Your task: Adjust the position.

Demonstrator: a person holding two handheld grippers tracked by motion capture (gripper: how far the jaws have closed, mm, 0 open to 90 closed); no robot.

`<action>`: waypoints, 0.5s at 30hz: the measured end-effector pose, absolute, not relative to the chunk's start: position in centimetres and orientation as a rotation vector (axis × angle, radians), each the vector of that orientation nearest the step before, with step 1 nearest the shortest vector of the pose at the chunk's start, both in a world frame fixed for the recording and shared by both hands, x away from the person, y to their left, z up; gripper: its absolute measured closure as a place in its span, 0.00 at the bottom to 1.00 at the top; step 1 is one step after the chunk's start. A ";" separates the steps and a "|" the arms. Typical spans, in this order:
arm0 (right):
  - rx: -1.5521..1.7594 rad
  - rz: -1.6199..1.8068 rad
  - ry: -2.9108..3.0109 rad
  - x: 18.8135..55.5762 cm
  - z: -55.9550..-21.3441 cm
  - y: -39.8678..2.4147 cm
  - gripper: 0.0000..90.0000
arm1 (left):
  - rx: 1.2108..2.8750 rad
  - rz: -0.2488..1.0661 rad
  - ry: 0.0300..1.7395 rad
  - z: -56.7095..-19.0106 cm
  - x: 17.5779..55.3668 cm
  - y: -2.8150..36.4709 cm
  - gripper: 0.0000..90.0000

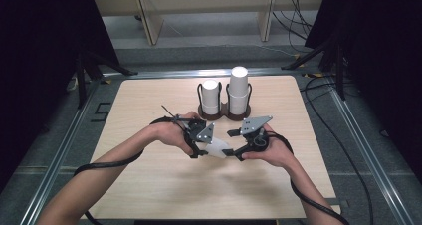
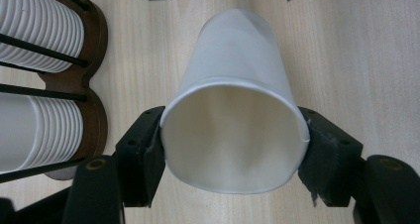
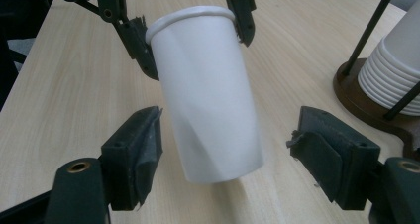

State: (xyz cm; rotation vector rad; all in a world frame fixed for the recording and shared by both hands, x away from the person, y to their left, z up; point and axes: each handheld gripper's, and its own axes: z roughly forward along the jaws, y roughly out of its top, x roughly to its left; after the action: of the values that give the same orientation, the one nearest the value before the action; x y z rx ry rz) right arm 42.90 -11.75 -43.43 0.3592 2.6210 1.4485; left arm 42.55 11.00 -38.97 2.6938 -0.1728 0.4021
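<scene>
pinching smooth tapered white paper cup point(image 2: 237, 110), dented wall

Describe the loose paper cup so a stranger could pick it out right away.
On the wooden table, in front of the dark holder with two cup stacks, the left gripper clamps a white paper cup at its rim. Unlike the stacked cups, it is single, lifted off the table and tilted.

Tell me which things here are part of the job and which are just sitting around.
In use: cup, held at its rim by the left gripper; right gripper, open around the cup's base; cup stacks in the holder.
Idle: shelf, floor cables.
</scene>
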 end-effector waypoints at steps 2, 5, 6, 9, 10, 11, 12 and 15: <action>0.362 1.442 2.631 42.9 -43.5 -11.5 0.30 | 2.697 0.409 -0.176 -39.0 42.5 11.0 0.37; 0.348 1.432 2.631 43.0 -43.7 -11.3 0.30 | 2.702 0.410 -0.179 -39.0 42.5 10.9 0.37; 0.351 1.428 2.638 43.0 -43.7 -11.1 0.30 | 2.701 0.412 -0.180 -39.0 42.5 10.9 0.37; 0.320 1.414 2.644 43.1 -43.8 -10.8 0.30 | 2.703 0.408 -0.181 -38.9 42.5 10.9 0.37; 0.333 1.407 2.651 43.0 -43.8 -10.7 0.30 | 2.705 0.404 -0.181 -38.9 42.5 10.8 0.37; 0.328 1.407 2.653 43.0 -43.8 -10.6 0.30 | 2.702 0.404 -0.182 -39.0 42.5 10.8 0.37; 0.322 1.403 2.650 43.0 -43.8 -10.5 0.30 | 2.702 0.404 -0.184 -39.0 42.5 10.8 0.37; 0.322 1.400 2.661 43.0 -43.8 -10.3 0.30 | 2.705 0.401 -0.190 -39.0 42.4 10.7 0.37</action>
State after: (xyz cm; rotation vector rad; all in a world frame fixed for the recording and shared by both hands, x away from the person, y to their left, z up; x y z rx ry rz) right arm 42.97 -10.29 -43.82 0.3225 2.6608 1.3999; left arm 42.43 10.70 -38.99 2.7053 -0.1896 0.4011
